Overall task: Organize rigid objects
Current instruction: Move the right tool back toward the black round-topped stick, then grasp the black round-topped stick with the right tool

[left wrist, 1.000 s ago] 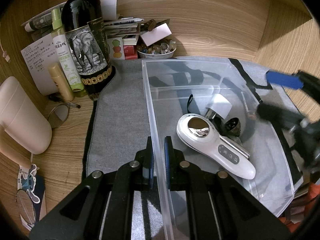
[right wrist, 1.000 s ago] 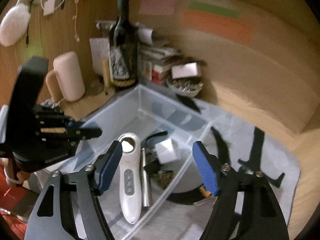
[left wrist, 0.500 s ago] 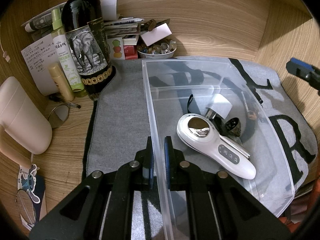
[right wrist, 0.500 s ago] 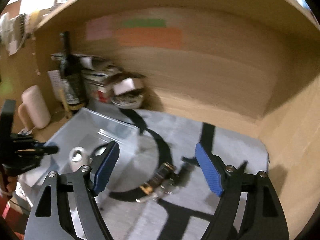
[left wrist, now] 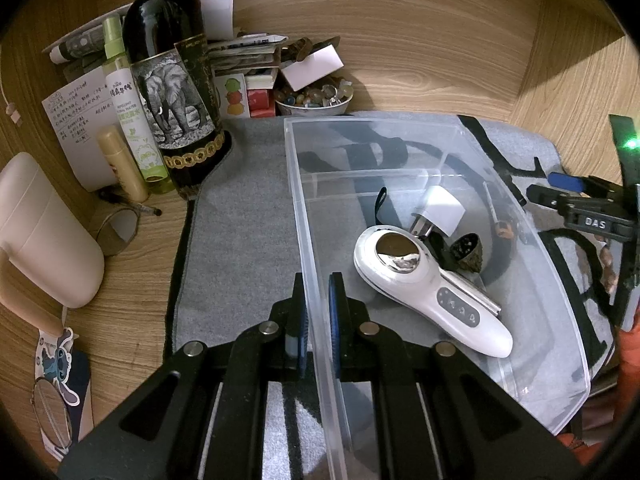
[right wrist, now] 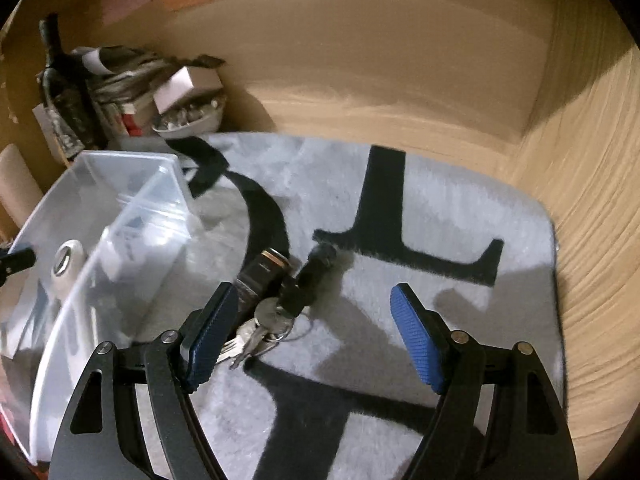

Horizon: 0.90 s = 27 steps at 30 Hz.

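Observation:
A clear plastic bin stands on a grey mat. In it lie a white handheld device, a white plug adapter and a small dark cup. My left gripper is shut on the bin's left wall. My right gripper is open and low over the mat, right of the bin. A bunch of keys with a black fob and a dark lighter-like object lie on the mat between its fingers, near the left finger. The right gripper shows at the right edge of the left wrist view.
A wine bottle, a spray bottle, a small tube, papers and a bowl of stones crowd the back left corner. A beige jug and a round mirror stand left. Wooden walls close the back and right.
My right gripper has swung away from the bin to the right and dropped low over the keys on the mat. My left gripper has stayed shut on the bin wall.

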Tool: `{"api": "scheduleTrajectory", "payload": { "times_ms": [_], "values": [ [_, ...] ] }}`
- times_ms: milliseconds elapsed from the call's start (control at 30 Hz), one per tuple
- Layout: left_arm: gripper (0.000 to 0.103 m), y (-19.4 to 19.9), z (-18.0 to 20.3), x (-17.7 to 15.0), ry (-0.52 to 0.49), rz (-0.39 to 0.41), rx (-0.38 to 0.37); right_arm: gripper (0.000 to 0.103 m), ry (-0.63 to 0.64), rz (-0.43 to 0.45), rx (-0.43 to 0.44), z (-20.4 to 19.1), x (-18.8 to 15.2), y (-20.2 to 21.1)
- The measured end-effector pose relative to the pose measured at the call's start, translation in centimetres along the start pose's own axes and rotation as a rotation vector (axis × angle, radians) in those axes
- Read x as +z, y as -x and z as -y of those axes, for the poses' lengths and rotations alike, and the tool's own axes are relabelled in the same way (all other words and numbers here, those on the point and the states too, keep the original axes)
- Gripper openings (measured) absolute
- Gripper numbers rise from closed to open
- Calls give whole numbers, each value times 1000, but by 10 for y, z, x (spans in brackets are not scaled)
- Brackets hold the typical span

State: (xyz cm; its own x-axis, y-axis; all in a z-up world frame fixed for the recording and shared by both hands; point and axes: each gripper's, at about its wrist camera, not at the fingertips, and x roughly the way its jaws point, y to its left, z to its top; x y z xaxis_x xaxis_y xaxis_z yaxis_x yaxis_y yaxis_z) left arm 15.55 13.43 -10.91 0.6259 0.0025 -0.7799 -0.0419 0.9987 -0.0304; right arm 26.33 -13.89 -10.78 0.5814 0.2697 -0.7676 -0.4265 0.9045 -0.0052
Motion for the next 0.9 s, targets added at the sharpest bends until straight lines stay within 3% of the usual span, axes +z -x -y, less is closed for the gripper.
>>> {"api": "scheduleTrajectory", "payload": {
  "times_ms": [100, 367, 433, 567, 900],
  "values": [
    [9, -1, 0, -1, -2, -2, 0, 75, -3, -8, -1, 1, 2, -7],
    [9, -1, 0, -1, -1, -1, -1, 41, -26, -65, 12, 1, 8, -32],
    [9, -1, 1, -1, -2, -1, 1, 35, -45, -77, 44, 4, 7, -38],
    [9, -1, 1, -1, -3, -1, 1, 14, -29, -67, 85, 0, 5, -33],
    [9, -2, 1, -1, -3, -1, 1, 14, 15, 16, 71, -8, 11, 1]
  ]
}}
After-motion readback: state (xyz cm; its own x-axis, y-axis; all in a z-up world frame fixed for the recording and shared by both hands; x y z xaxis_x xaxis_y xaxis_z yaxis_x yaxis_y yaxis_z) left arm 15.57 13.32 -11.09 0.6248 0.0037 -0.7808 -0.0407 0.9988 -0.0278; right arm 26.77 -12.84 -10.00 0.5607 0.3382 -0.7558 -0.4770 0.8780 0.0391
